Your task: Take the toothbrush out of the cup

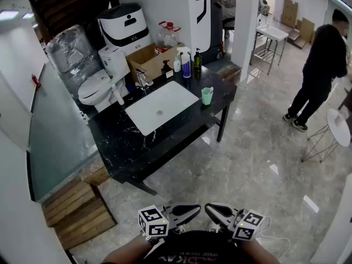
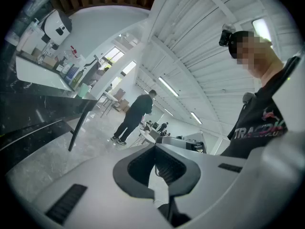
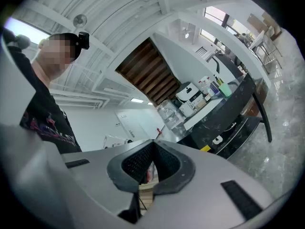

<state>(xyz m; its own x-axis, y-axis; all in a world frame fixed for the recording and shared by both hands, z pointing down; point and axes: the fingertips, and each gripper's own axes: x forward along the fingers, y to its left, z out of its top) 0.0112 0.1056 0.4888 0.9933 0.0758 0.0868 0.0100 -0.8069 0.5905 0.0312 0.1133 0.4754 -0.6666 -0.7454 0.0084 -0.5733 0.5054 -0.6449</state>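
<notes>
A mint-green cup (image 1: pixel 207 96) stands on the black marble counter (image 1: pixel 118 142), just right of the white sink (image 1: pixel 160 106). Something pale, likely the toothbrush (image 1: pixel 210 89), sticks out of its top; it is too small to make out. The cup also shows small and far off in the left gripper view (image 2: pixel 84 90) and in the right gripper view (image 3: pixel 226 90). Both grippers are held low near my body, far from the counter. My left gripper (image 1: pixel 193 209) (image 2: pixel 155 148) is shut and empty. My right gripper (image 1: pixel 211 208) (image 3: pixel 152 143) is also shut with nothing in it.
Bottles (image 1: pixel 187 65), a faucet (image 1: pixel 143 80) and a cardboard box (image 1: pixel 151 59) line the counter's back. A toilet (image 1: pixel 98 88) stands behind it, a wooden pallet (image 1: pixel 74 208) at the left. A person in black (image 1: pixel 322 65) stands at the right beside a round white table (image 1: pixel 338 126).
</notes>
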